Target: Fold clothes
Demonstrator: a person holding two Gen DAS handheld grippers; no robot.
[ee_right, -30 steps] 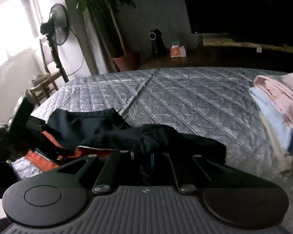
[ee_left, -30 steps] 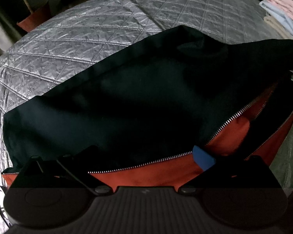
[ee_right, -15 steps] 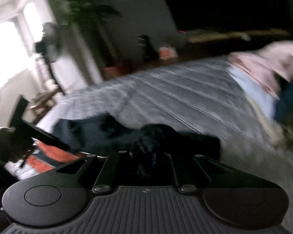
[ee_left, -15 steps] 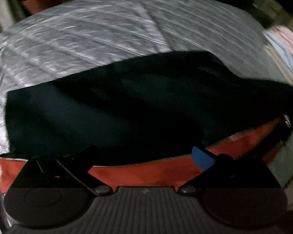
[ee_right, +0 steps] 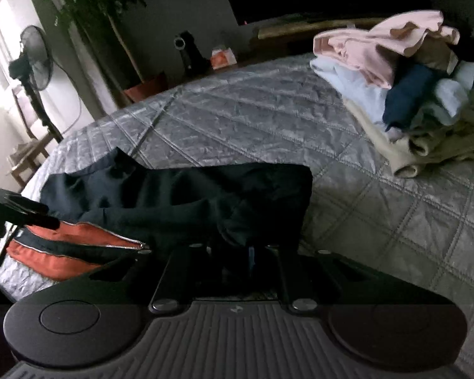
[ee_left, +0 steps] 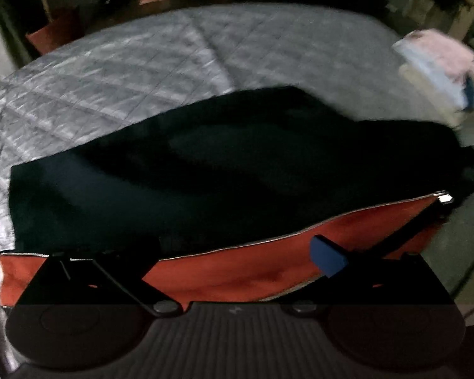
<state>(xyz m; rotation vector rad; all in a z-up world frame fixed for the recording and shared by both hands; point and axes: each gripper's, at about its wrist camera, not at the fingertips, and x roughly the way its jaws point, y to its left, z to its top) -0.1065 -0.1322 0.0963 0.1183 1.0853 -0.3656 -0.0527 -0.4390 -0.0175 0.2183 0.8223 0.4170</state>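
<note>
a dark navy zip jacket (ee_left: 224,170) with orange lining lies spread on the grey quilted bedspread (ee_right: 268,120). the left gripper (ee_left: 237,252) gapes wide over its lining; the right gripper (ee_right: 237,252), jaws just easing apart, has the jacket's bunched dark cloth between them.

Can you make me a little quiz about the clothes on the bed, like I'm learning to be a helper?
1. True or false: the dark jacket has a green lining.
2. What is the jacket lying on? A: a wooden floor. B: a grey quilted bedspread. C: a chair.
3. What colour is the top garment on the clothes pile?

Key: 1 false, the lining is orange. 2 B. 3 pink.
</note>
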